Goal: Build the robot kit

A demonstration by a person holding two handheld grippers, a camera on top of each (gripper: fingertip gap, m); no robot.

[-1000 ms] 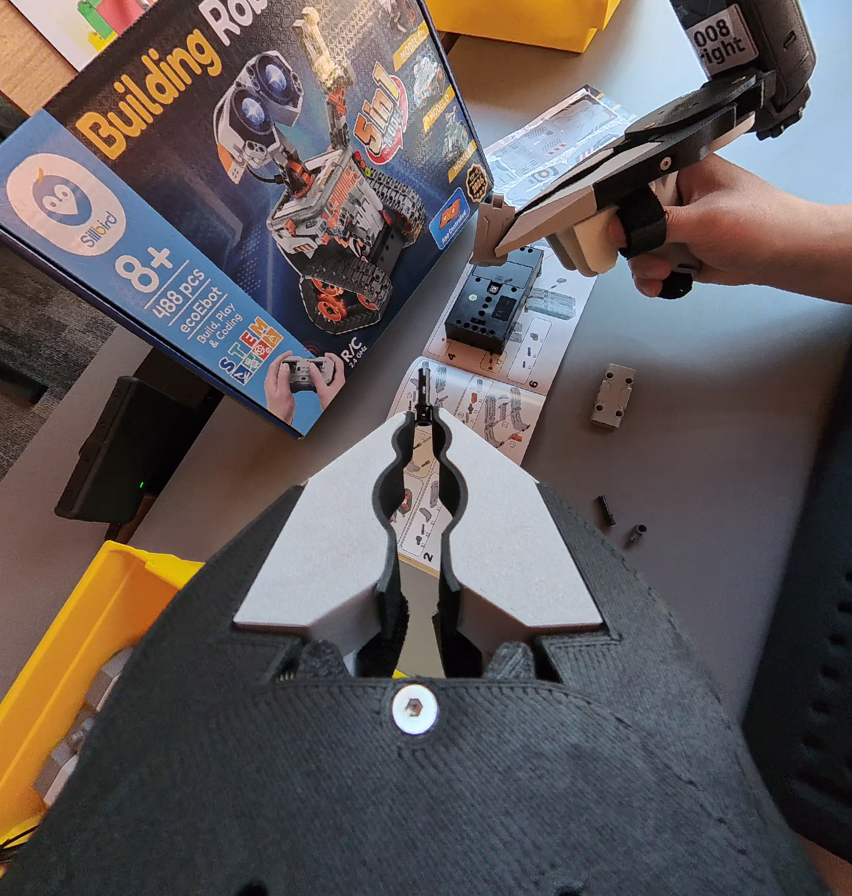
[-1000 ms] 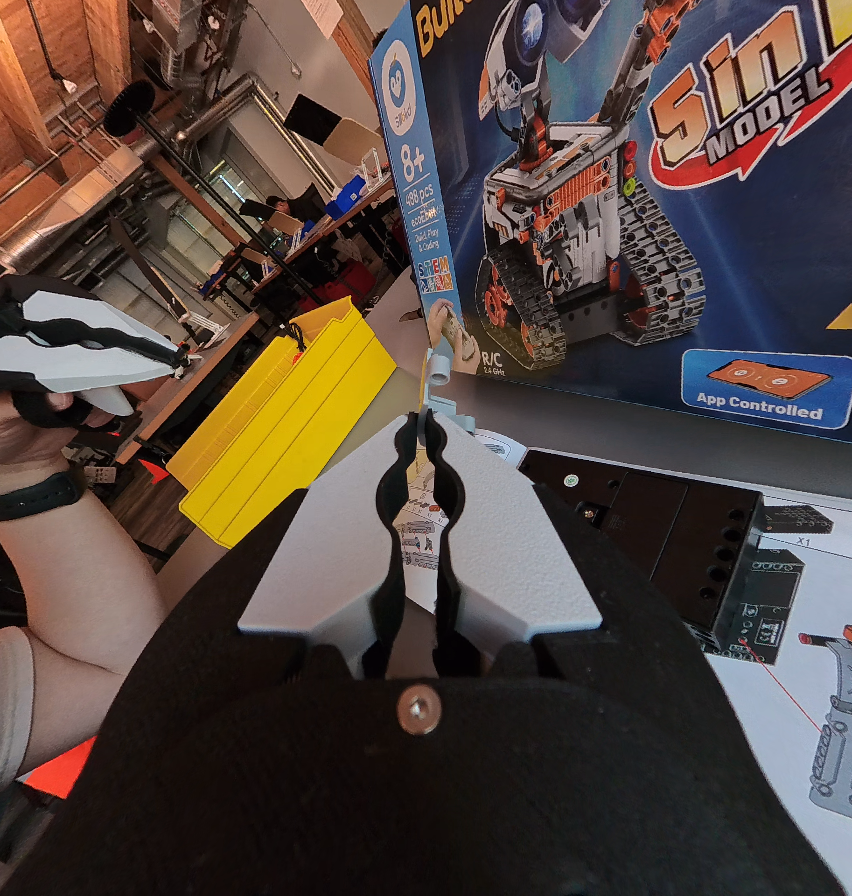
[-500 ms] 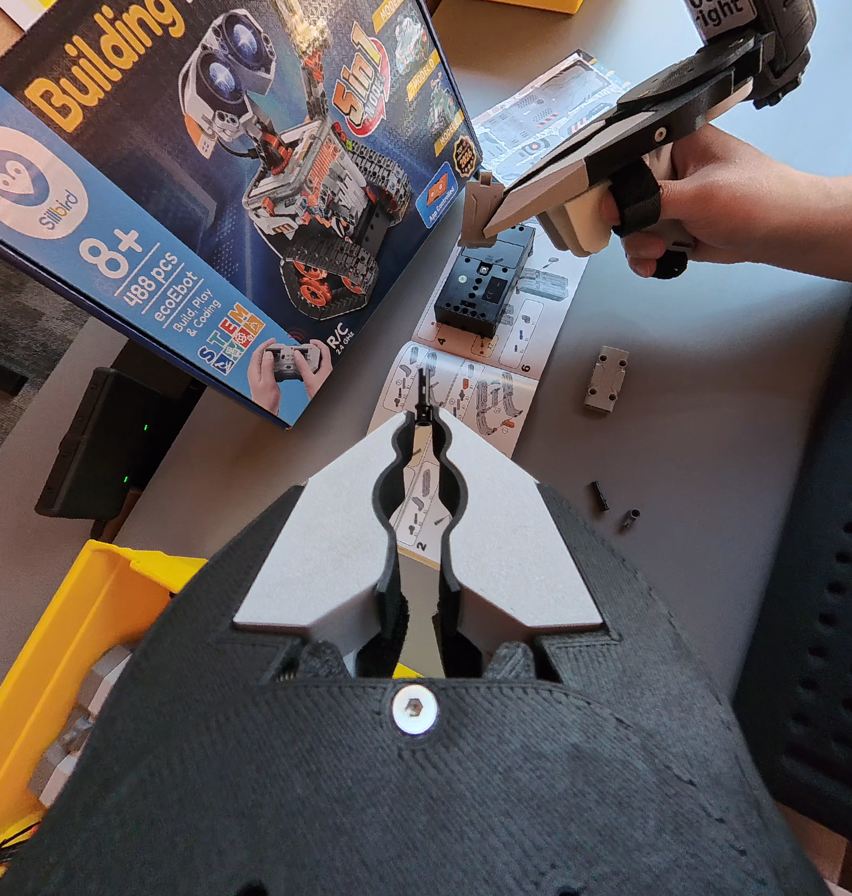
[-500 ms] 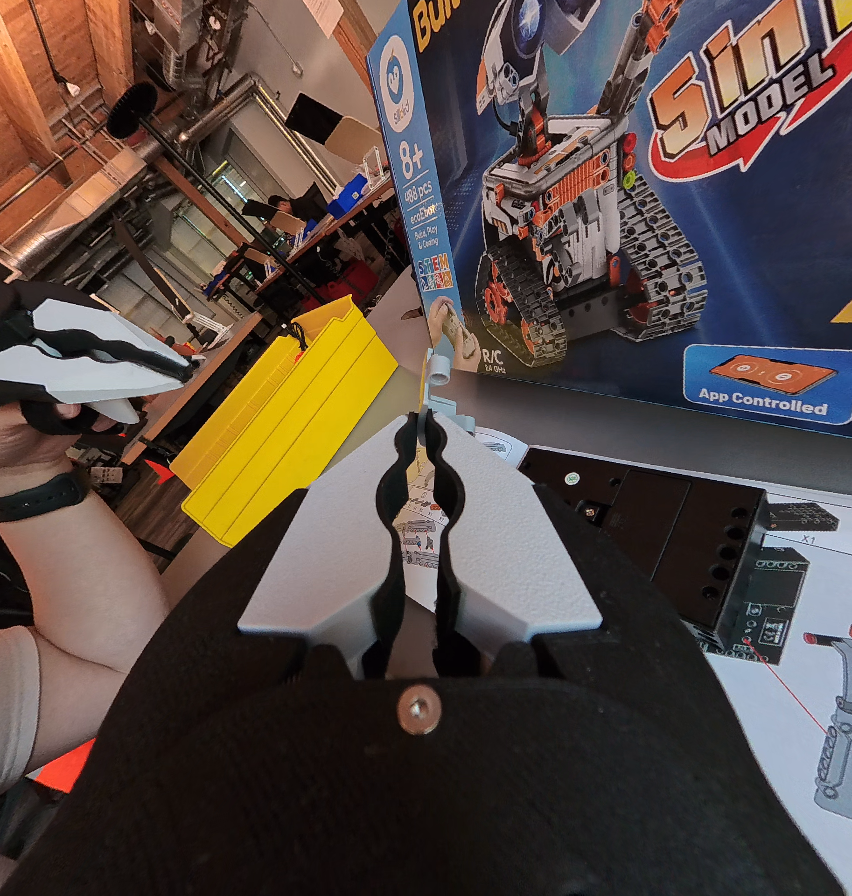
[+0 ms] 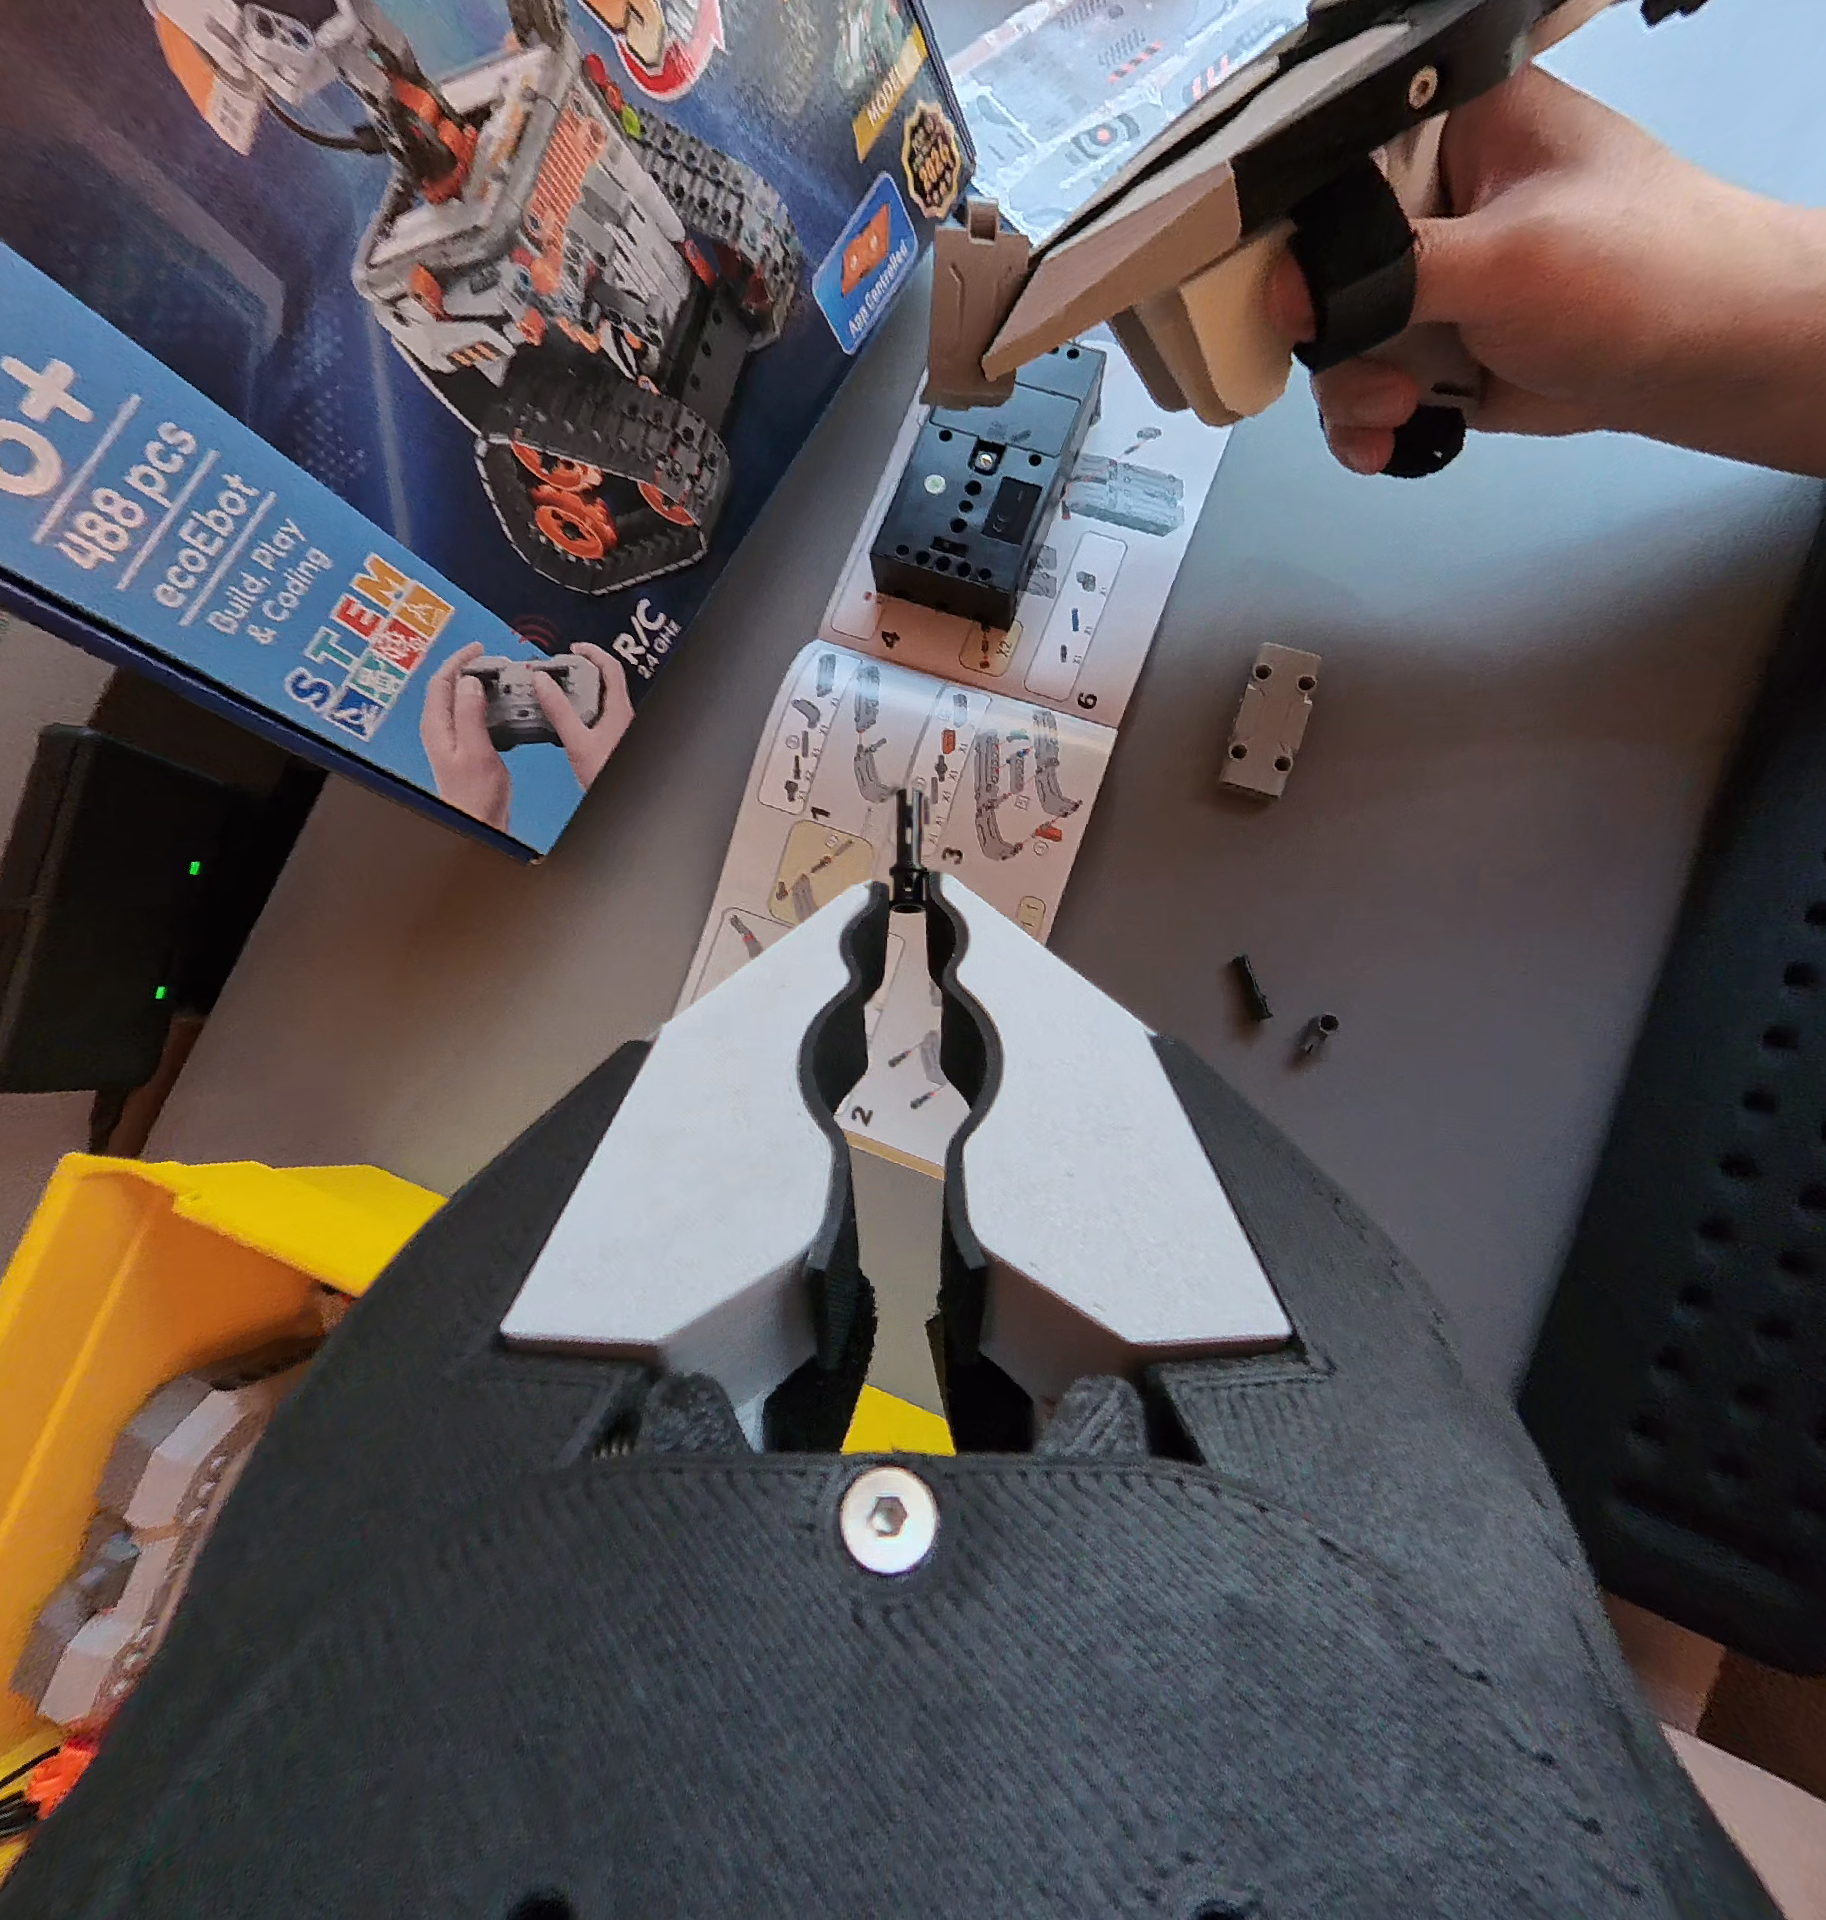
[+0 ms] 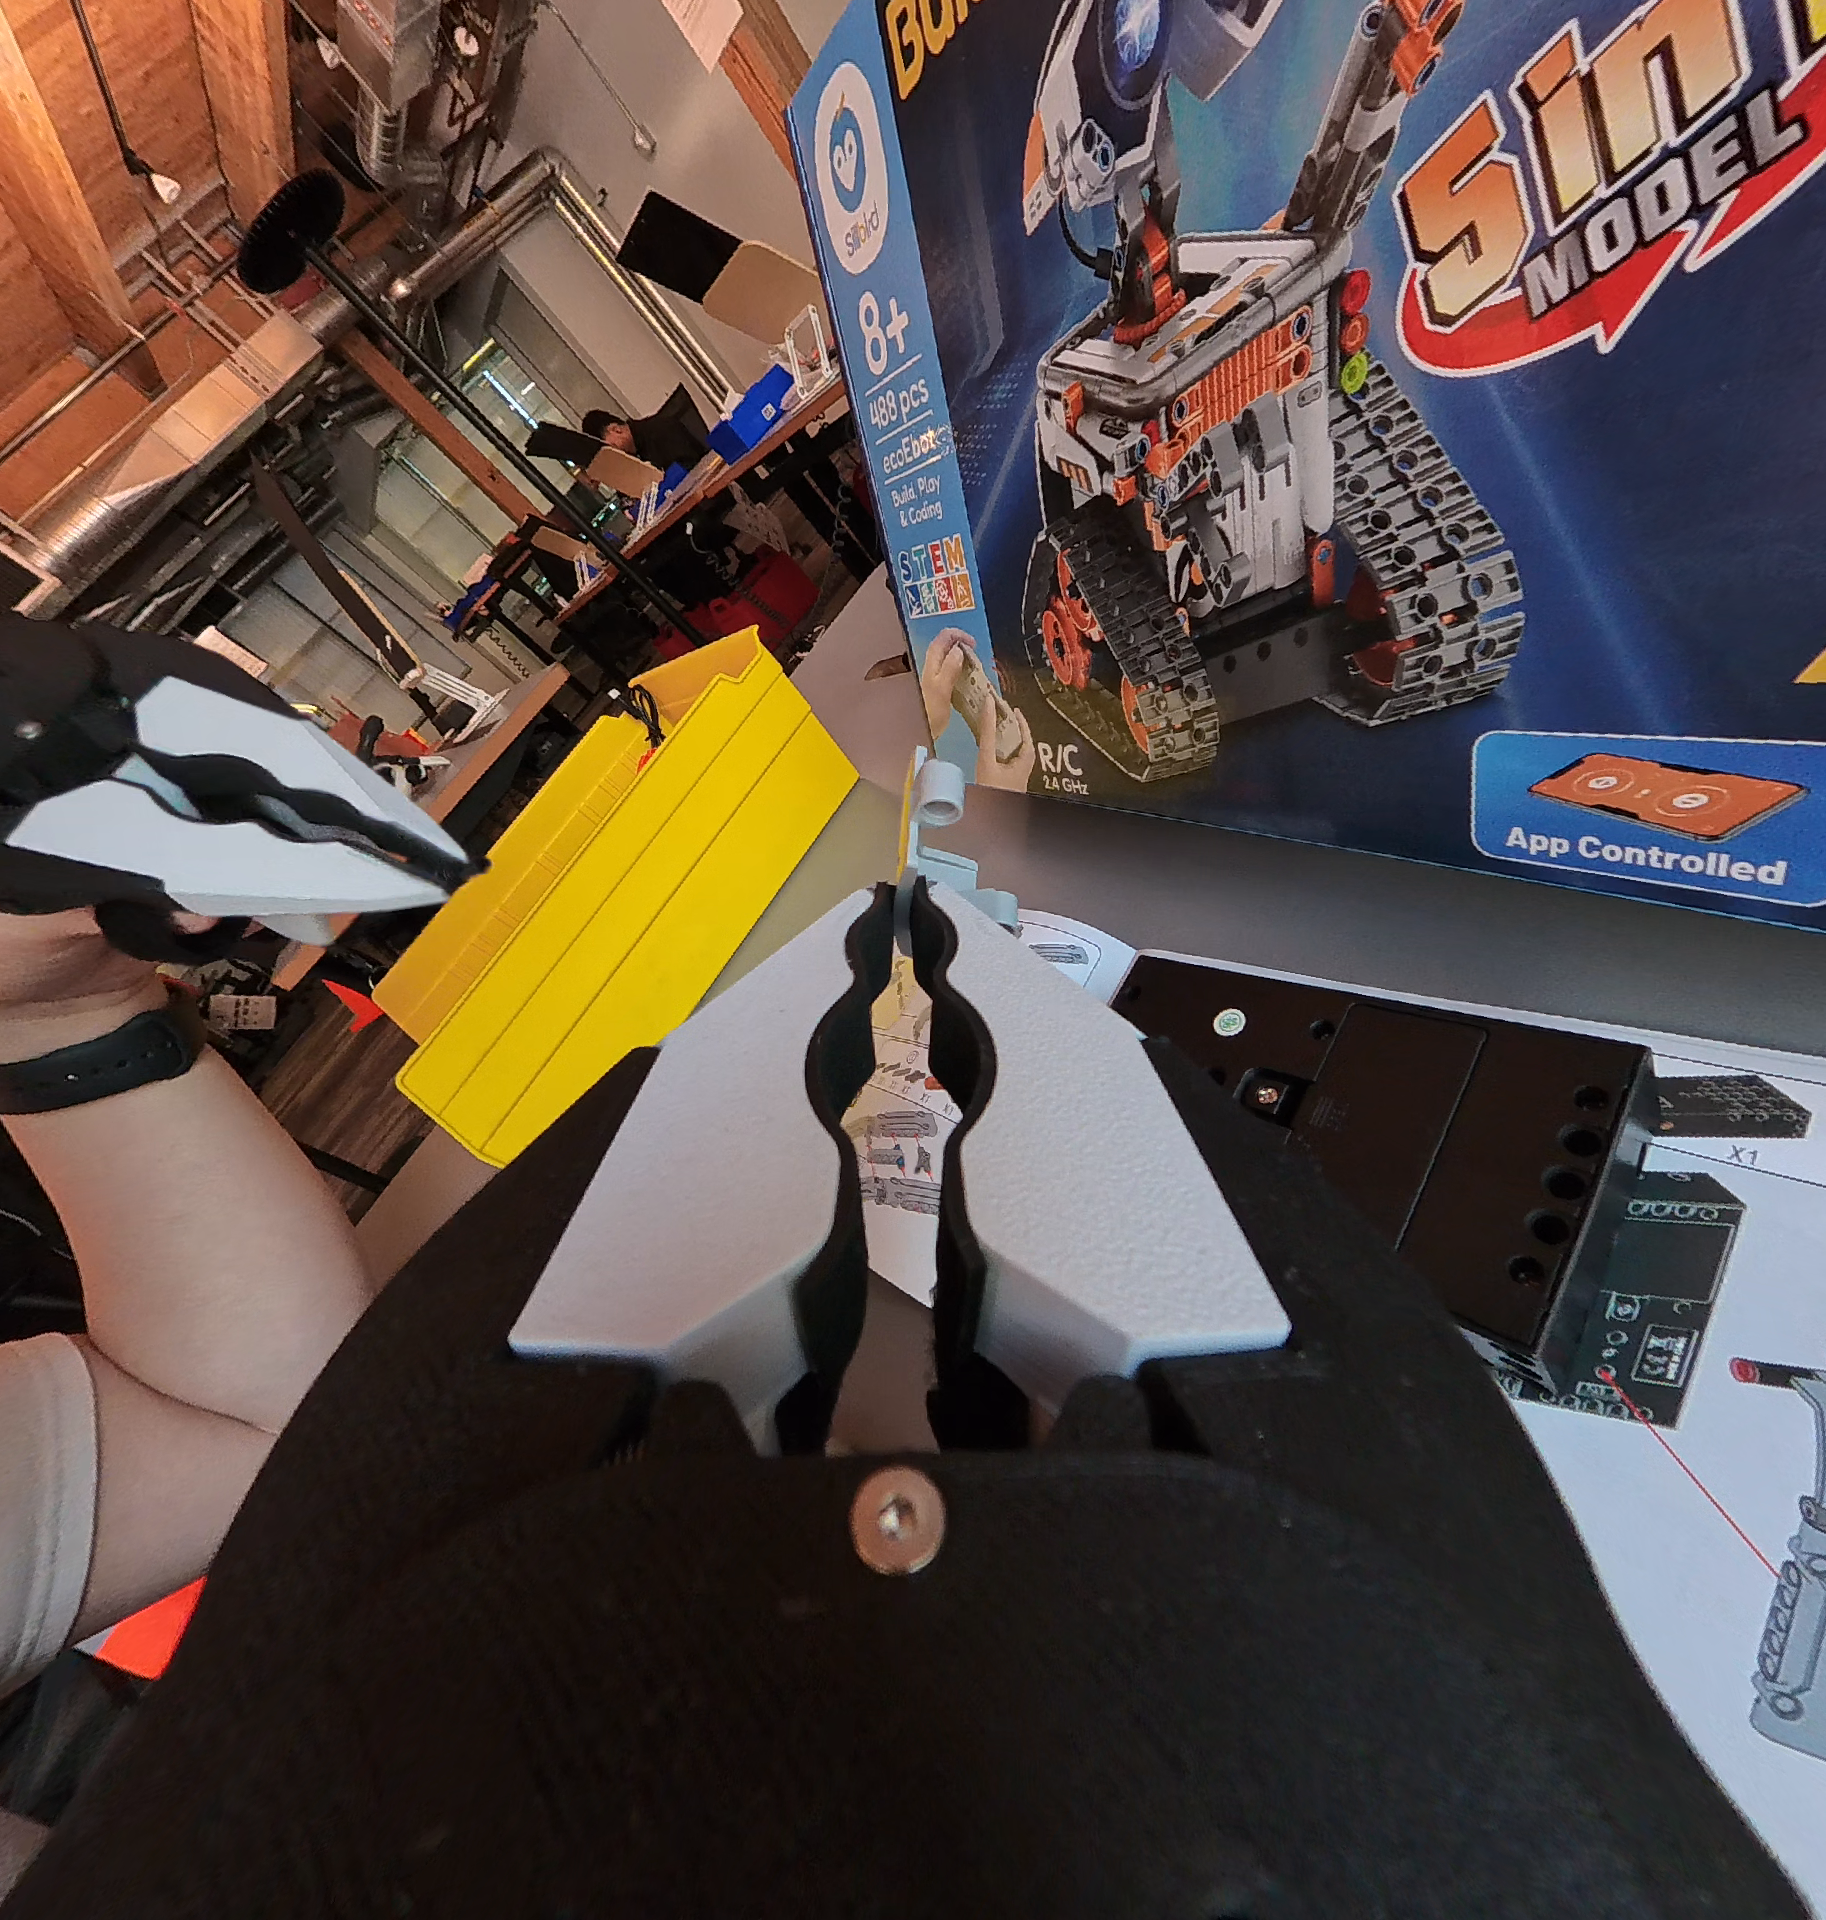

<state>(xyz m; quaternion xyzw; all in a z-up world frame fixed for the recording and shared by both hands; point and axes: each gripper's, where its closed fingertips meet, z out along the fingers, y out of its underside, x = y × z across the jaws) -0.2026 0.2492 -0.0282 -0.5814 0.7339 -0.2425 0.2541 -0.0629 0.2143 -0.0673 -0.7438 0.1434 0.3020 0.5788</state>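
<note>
My left gripper [image 5: 907, 891] is shut on a thin black pin [image 5: 908, 844] that sticks out of its tips, held above the open instruction booklet [image 5: 950, 769]. My right gripper [image 6: 907, 899] is shut on a light grey brick piece [image 6: 935, 805]; in the left wrist view it [image 5: 982, 364] holds this piece [image 5: 966, 301] just above a black battery box [image 5: 987, 499] lying on the booklet. The box also shows in the right wrist view [image 6: 1408, 1153], to the right of the fingers. The left gripper appears at the left of the right wrist view [image 6: 452, 868].
A large blue toy-kit box [image 5: 389, 343] leans at the left. A grey block [image 5: 1267, 719] and two small black pins [image 5: 1278, 1003] lie on the grey table. A yellow bin [image 5: 98, 1382] with grey parts is at lower left. A black perforated chair [image 5: 1740, 1195] stands at the right. My hands' fingertips stand some 15 centimeters from each other. The grey block [image 5: 1267, 719] is about 15 centimeters from my right fingertips.
My left gripper has moved forward toward the booklet and battery box with the pin. The right gripper has stayed nearly still above the box.
</note>
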